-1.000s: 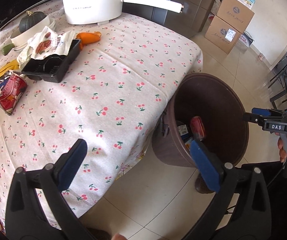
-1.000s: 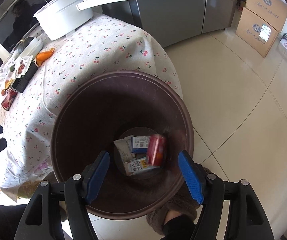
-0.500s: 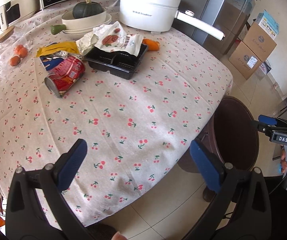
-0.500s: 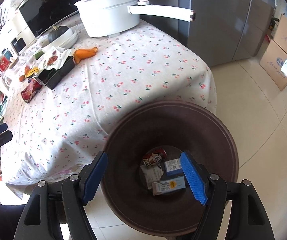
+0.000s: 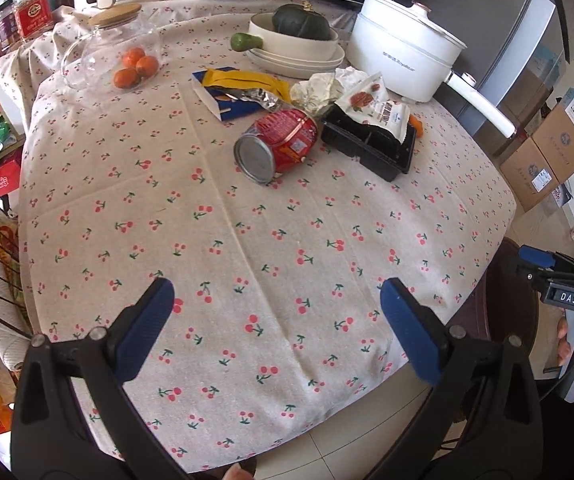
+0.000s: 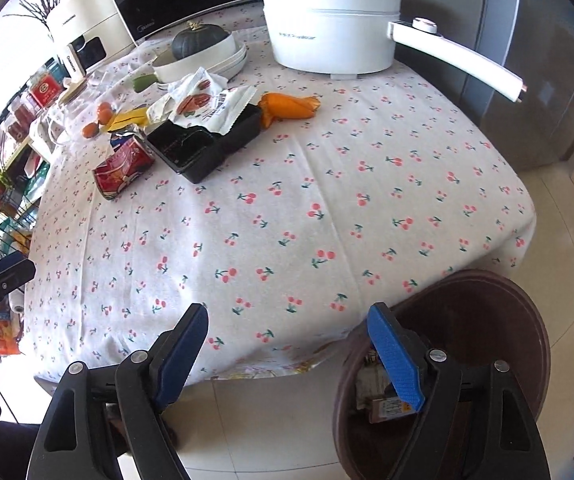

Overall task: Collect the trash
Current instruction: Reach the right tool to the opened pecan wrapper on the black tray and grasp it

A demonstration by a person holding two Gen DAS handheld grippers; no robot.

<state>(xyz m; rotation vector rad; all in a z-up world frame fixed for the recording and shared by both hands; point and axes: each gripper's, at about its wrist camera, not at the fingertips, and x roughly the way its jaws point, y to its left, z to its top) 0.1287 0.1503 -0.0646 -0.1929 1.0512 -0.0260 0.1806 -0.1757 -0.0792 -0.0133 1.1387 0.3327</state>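
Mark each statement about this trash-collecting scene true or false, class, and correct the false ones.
1. The red can stands upright on the table. False: it lies on its side on the cherry-print tablecloth.
2. The left gripper holds a wrapper. False: its jaws are open with nothing between them.
3. The brown bin sits on the floor by the table's edge and already has trash in it. True.
4. A snack packet lies over the black tray. True.
5. The right gripper is clamped on the orange wrapper. False: its jaws have just been opening and are empty; the wrapper lies far off, beside the tray.
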